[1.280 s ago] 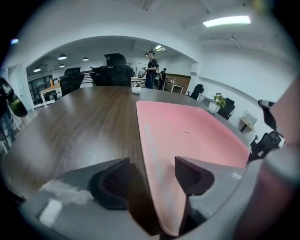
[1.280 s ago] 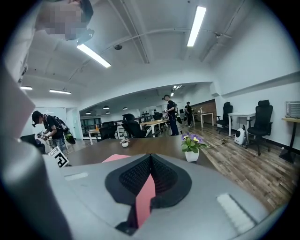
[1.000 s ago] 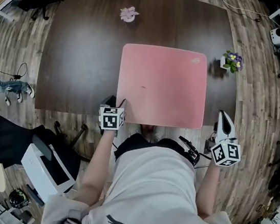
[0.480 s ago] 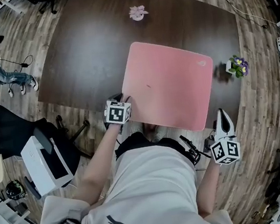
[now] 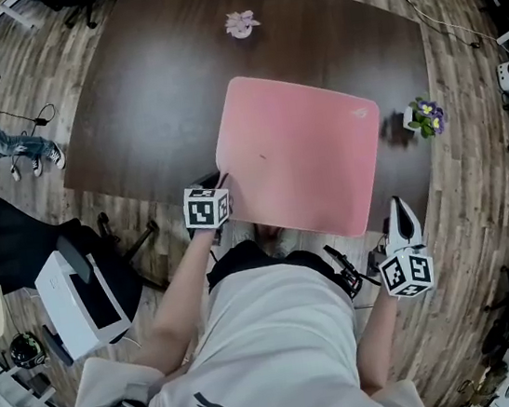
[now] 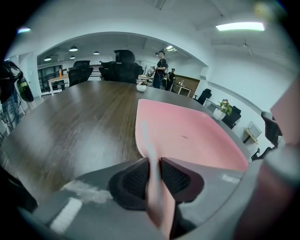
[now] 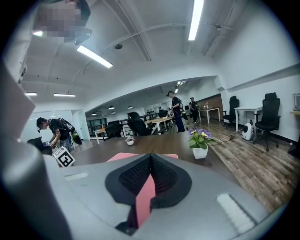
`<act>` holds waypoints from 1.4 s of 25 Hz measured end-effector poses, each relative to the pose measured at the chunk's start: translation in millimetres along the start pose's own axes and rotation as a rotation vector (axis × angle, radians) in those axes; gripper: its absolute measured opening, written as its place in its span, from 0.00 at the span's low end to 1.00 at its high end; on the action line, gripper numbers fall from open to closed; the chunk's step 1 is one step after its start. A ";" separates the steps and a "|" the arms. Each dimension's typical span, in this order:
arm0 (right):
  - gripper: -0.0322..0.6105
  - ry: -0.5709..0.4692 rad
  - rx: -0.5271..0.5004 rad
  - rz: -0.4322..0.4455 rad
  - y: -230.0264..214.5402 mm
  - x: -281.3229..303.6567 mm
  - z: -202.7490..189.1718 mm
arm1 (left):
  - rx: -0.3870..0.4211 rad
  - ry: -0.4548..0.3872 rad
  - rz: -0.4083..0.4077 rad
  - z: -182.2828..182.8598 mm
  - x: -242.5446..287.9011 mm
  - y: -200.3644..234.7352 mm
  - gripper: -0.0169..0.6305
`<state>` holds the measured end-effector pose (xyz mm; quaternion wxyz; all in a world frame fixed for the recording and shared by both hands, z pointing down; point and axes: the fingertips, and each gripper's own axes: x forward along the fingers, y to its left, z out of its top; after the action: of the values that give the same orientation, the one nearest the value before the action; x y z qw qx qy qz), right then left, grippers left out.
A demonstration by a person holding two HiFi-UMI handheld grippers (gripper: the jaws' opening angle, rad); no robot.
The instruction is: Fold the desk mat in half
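The pink desk mat (image 5: 305,158) lies flat on the dark table (image 5: 146,100), and its near edge hangs over the table's edge. My left gripper (image 5: 222,185) is at the mat's near-left corner. In the left gripper view its jaws are closing, and the pads of the left gripper (image 6: 153,161) press on the raised edge of the mat (image 6: 187,136). My right gripper (image 5: 401,203) hovers just right of the near-right corner, apart from the mat. Its tips are together (image 7: 150,157). A pink strip shows behind them; I cannot tell what it is.
A potted purple flower (image 5: 424,113) stands right of the mat, also seen as the flower pot (image 7: 199,143). A small pink ornament (image 5: 239,24) sits at the table's far side. A black chair (image 5: 17,250) and a white box (image 5: 80,302) are on the floor at left.
The left gripper has shifted slightly at the mat's near-left corner. The mat still lies flat and the right gripper has not moved.
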<state>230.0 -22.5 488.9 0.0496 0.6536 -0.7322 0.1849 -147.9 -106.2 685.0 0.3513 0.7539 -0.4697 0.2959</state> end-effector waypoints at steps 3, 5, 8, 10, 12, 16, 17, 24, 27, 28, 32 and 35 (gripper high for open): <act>0.05 0.000 0.001 -0.006 -2.5 -3.4 -0.9 | -0.016 -0.023 -0.004 0.2 -0.2 -0.8 0.16; 0.05 -0.001 0.000 -0.008 -2.8 -5.5 -0.8 | -0.027 -0.035 -0.015 0.0 -0.5 -1.5 0.14; 0.05 -0.002 -0.001 -0.011 -4.4 -7.9 0.5 | -0.045 -0.048 -0.031 1.7 -1.9 -3.4 0.13; 0.05 -0.002 0.000 -0.016 -7.4 -10.3 0.5 | -0.058 -0.062 -0.043 3.9 -4.1 -5.8 0.12; 0.05 -0.002 0.004 -0.021 -9.9 -11.7 -0.3 | -0.065 -0.079 -0.055 7.5 -7.3 -8.7 0.12; 0.05 -0.001 0.012 -0.021 -11.3 -13.4 -2.3 | -0.084 -0.121 -0.115 19.1 -18.3 -21.2 0.11; 0.05 -0.001 0.013 -0.019 -10.8 -13.5 -2.7 | -0.089 -0.133 -0.137 22.7 -22.0 -25.6 0.11; 0.05 -0.007 0.016 -0.013 -7.0 -12.1 -4.4 | -0.120 -0.218 -0.299 49.6 -40.1 -69.5 0.11; 0.05 -0.012 0.021 -0.019 -8.4 -14.6 -3.9 | -0.130 -0.243 -0.364 63.0 -43.5 -90.9 0.11; 0.05 -0.013 0.023 -0.022 -9.6 -15.6 -3.6 | -0.134 -0.249 -0.384 67.2 -43.9 -97.7 0.11; 0.05 -0.016 0.033 -0.039 -17.0 -20.3 -4.4 | -0.121 -0.254 -0.449 79.0 -41.6 -124.0 0.11; 0.05 -0.018 0.042 -0.051 -21.9 -24.3 -6.5 | -0.129 -0.248 -0.510 82.0 -38.6 -145.6 0.11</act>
<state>253.7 0.8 491.8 0.0340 0.6745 -0.7117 0.1932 -19.8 -107.8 571.0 0.4014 0.8543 -0.3221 0.0729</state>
